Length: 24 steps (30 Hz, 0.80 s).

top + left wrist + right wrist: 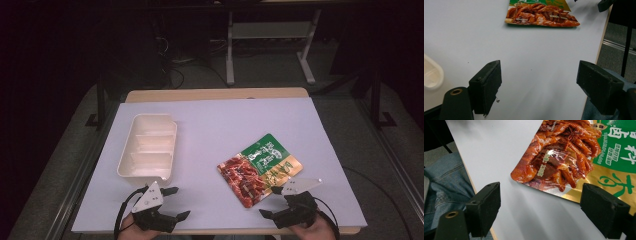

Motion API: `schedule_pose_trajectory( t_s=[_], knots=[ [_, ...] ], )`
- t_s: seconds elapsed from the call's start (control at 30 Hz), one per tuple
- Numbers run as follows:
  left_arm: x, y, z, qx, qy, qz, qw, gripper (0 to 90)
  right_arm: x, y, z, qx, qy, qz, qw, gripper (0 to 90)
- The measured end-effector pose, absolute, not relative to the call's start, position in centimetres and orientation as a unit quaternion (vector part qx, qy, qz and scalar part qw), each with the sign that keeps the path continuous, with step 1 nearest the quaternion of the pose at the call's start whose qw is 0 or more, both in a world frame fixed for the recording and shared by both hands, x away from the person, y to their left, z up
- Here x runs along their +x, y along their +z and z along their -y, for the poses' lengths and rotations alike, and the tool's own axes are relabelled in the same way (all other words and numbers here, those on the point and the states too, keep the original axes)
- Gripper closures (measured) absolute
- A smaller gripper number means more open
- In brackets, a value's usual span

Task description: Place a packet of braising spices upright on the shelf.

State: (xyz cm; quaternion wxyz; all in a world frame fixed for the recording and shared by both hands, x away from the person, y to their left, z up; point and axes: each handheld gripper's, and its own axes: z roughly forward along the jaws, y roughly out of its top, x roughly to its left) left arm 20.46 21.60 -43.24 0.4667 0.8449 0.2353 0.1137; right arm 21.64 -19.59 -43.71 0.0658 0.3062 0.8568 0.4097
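We judge the approach underway: right gripper (272, 202), like the left gripper (176, 203), gapes empty and must close on the food packet (260, 168) before the tray (148, 146).

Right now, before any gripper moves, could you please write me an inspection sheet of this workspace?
Surface: white sheet covering a wooden table, flat.
Job's things: glossy green, gold and red food pouch lying flat at right; white plastic tray with compartments at left, nothing inside.
Clutter: nothing seen.
Grippers: left gripper open near the tray's near end, holding nothing; right gripper open beside the pouch's near edge, not touching it.
Cables: black cable looping from the left gripper; another at the right gripper.
Surroundings: dark room, grey floor, white metal frame behind the table.
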Motion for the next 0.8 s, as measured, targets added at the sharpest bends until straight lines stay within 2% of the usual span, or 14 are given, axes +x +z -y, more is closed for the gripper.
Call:
schedule_pose_trajectory(
  t_s=[0.5, 0.7, 0.8],
  knots=[
    [20.42, -43.3, -21.37, 0.847, 0.111, -0.232, 0.466, 20.6, 21.51, -43.65, 19.79, 0.308, 0.413, -0.855, 0.067, 16.5],
    [20.51, -43.24, -21.24, 0.843, 0.106, -0.233, 0.472, 26.1, 21.54, -43.55, 20.11, 0.312, 0.416, -0.851, 0.071, 16.5],
    [20.77, -43.22, -21.24, 0.843, 0.103, -0.233, 0.474, 33.5, 21.57, -43.56, 20.24, 0.315, 0.416, -0.85, 0.071, 16.6]
  ],
)
